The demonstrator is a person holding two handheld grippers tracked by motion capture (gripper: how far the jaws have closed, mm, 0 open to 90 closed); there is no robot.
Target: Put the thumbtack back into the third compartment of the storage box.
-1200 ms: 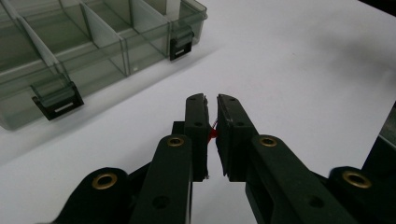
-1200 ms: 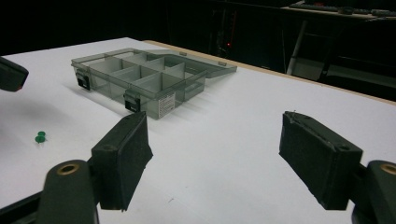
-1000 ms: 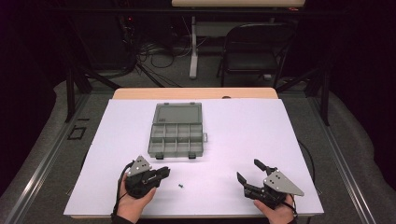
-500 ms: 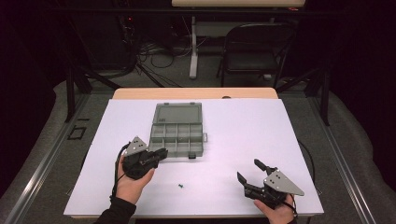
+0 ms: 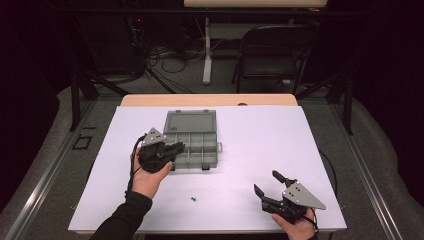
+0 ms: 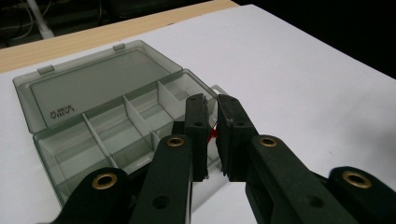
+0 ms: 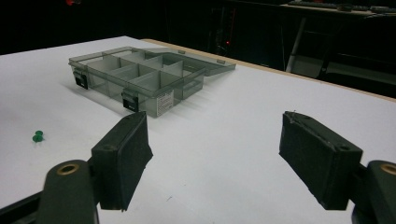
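white paper covered the table (image 5: 320, 150). left of centre, the left gripper (image 5: 172, 148) hung over the open compartment box (image 5: 197, 131), jaws pinched on a red pin (image 6: 213, 133), likely for dropping in. green pin (image 5: 193, 199) lay lower centre. right gripper (image 5: 270, 189) rested wide, idle, lower right.

Small red thing (image 6: 214, 133) mostly hidden between the left claw's (image 6: 211, 122) near-closed jaws, kind unclear.
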